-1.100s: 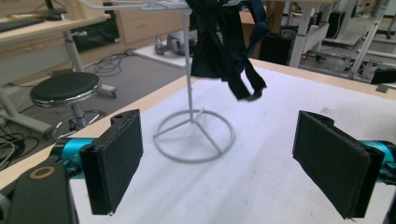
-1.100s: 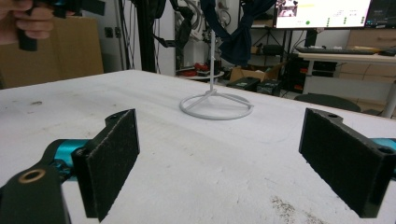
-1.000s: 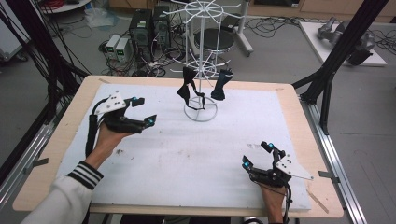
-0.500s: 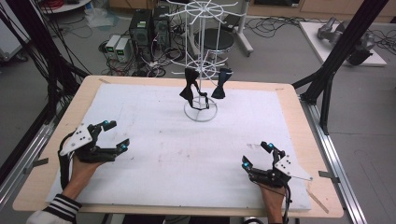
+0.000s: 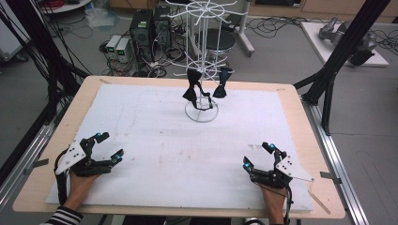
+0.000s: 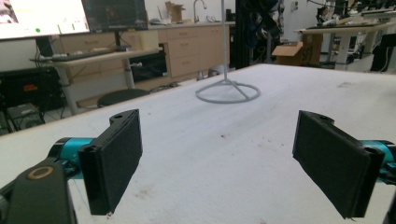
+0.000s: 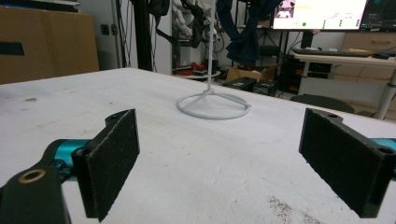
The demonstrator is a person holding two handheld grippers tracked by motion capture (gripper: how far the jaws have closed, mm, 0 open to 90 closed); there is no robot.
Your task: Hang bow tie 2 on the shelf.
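Bow ties (image 5: 193,90) hang on the white rack (image 5: 201,56); I have drawn my left gripper (image 5: 104,149) back from it, both grippers' jaws spread, right gripper (image 5: 256,156) resting near

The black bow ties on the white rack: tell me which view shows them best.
The high view: both bow ties hang in plain sight on the white rack, above its ring base. Each gripper view shows just the rack's base ring and pole, cropped below the ties.

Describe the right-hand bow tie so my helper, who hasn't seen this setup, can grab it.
At the table's far edge stands a white wire rack. Two black bow ties hang low on it. Yours is the right bow tie, hanging outside the pole, while the left bow tie dangles over the ring base.
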